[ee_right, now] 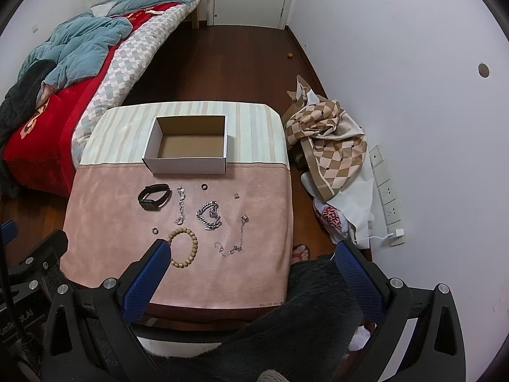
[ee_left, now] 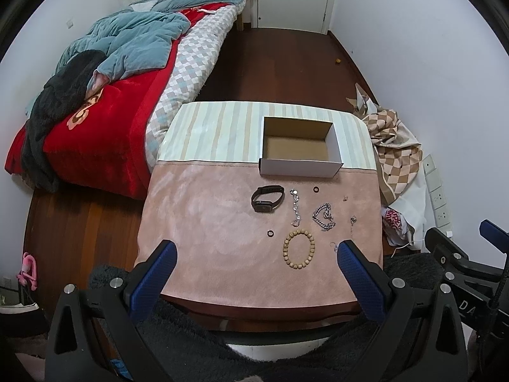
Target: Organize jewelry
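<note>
An empty white cardboard box stands at the back of the pink cloth-covered table. In front of it lie a black smart band, a thin silver chain, a thick silver chain, a wooden bead bracelet, a fine necklace, two dark rings and a small earring. My left gripper and right gripper are both open and empty, held above the table's near edge.
A bed with red blanket and blue quilt is at the left. A patterned cloth pile and wall sockets are at the right. Dark wood floor lies beyond the table. The right gripper's body shows in the left view.
</note>
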{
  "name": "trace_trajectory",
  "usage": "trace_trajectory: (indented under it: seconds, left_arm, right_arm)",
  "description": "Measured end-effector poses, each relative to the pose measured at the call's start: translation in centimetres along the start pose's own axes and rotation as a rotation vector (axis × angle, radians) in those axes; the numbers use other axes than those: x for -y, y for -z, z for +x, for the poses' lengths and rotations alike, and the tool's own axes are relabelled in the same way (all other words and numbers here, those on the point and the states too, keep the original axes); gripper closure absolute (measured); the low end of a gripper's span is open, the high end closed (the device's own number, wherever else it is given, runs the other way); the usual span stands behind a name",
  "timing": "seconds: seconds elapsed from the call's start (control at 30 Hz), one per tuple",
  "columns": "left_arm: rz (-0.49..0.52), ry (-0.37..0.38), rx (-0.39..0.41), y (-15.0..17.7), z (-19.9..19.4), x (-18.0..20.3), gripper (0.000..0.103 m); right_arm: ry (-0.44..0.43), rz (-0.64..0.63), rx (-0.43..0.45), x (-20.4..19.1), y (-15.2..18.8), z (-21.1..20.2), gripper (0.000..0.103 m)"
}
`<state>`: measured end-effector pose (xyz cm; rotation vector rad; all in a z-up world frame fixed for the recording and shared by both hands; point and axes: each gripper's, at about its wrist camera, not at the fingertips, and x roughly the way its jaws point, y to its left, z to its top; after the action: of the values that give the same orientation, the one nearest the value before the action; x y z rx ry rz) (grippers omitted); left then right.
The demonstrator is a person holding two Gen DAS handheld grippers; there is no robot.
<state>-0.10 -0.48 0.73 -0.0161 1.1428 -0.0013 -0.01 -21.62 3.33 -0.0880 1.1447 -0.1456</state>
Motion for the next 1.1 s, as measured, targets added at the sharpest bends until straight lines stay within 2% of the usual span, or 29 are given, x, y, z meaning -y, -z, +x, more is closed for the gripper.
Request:
trace_trajectory:
  seconds: [1.1]
  left_arm:
    - [-0.008,0.008,0.026,0.0,-0.7,-0.1,0.000]
  right_arm:
    - [0.011,-0.002,0.022,-0.2,-0.4,-1.1,0.000]
